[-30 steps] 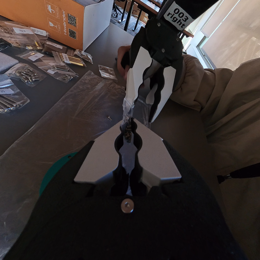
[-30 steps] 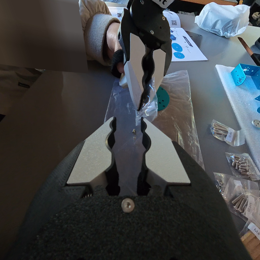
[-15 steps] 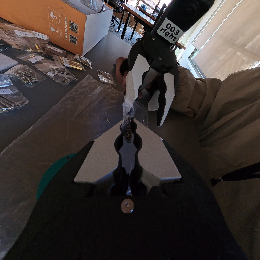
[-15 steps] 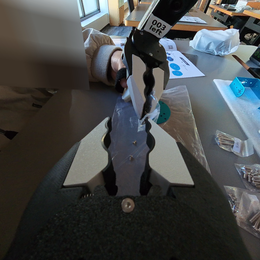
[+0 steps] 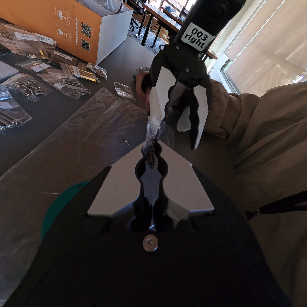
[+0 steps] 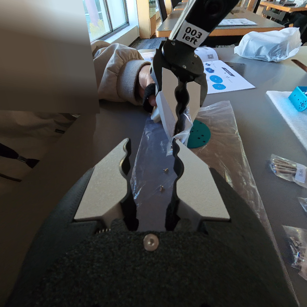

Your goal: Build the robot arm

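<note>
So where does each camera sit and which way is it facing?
Left wrist view: on the left gripper, shut on a small bag, looking across the table at the right gripper, a hand and beige sleeve behind.
Right wrist view: on the right gripper, open, looking back at the left gripper, bag and sleeve.
Shared: both grippers, the bag, plastic sheet, teal disc, a loose screw.

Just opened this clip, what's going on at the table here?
A person works two handheld grippers over a clear plastic sheet. The left gripper is shut on a small clear bag of screws, held up above the sheet. The right gripper is open, one finger touching the bag's free end. Two loose screws lie on the sheet, beside a teal disc.
</note>
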### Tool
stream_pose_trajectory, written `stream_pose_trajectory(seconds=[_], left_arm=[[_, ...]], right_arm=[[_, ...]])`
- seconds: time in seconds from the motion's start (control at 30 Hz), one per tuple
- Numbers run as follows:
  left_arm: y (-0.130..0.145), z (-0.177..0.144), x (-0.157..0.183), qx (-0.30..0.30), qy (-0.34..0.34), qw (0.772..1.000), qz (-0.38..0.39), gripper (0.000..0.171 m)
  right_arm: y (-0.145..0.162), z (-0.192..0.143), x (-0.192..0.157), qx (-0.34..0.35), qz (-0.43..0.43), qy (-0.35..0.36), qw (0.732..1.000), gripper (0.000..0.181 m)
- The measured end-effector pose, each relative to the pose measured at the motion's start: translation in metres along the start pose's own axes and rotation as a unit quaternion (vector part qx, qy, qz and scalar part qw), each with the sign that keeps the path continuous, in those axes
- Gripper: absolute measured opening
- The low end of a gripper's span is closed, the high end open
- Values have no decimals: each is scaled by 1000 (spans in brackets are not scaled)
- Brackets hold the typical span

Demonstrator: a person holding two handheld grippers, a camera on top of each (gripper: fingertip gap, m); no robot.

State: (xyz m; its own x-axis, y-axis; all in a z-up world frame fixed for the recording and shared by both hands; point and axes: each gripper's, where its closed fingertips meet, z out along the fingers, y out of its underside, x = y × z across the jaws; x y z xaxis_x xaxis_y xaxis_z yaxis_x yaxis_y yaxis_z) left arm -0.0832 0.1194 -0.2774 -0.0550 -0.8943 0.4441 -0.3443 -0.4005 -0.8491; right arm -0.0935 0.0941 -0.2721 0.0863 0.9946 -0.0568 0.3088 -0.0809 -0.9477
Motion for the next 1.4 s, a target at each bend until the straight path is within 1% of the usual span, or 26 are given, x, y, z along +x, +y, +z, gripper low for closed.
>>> stream_pose_trajectory(seconds=[0.23, 0.37, 0.57, 0.73, 0.87, 1.0, 1.13, 1.23, 1.3, 1.4], left_arm=[[0, 0, 0, 2, 0, 1000, 1, 6], [0, 0, 1, 1, 0, 1000, 2, 6], [0, 0, 1, 0, -1, 1000, 4, 6], [0, 0, 1, 1, -2, 1000, 5, 6], [0, 0, 1, 1, -3, 1000, 4, 6], [0, 0, 0, -1, -4, 1000, 4, 6], [-1, -1, 0, 1, -4, 1000, 3, 6], [-1, 0, 0, 1, -5, 1000, 4, 6], [-1, -1, 0, 4, -4, 1000, 3, 6], [-1, -1, 0, 2, -5, 1000, 4, 6]], right_arm=[[5, -6, 7, -28, -15, 24, 999, 42], [-1, -11, 12, -19, -20, 41, 999, 47], [8, -3, 10, -35, -3, 32, 999, 53], [2, -4, 4, -18, 19, 5, 1000, 46], [4, -4, 5, -21, 15, 9, 1000, 45], [9, -2, 7, -37, 1, 23, 999, 50], [3, -2, 3, -16, 28, 3, 999, 51], [-1, -6, 1, -1, 46, -15, 999, 46], [-5, -8, 3, 11, 50, -13, 999, 48], [-2, -7, 7, -1, 36, 6, 999, 52]])
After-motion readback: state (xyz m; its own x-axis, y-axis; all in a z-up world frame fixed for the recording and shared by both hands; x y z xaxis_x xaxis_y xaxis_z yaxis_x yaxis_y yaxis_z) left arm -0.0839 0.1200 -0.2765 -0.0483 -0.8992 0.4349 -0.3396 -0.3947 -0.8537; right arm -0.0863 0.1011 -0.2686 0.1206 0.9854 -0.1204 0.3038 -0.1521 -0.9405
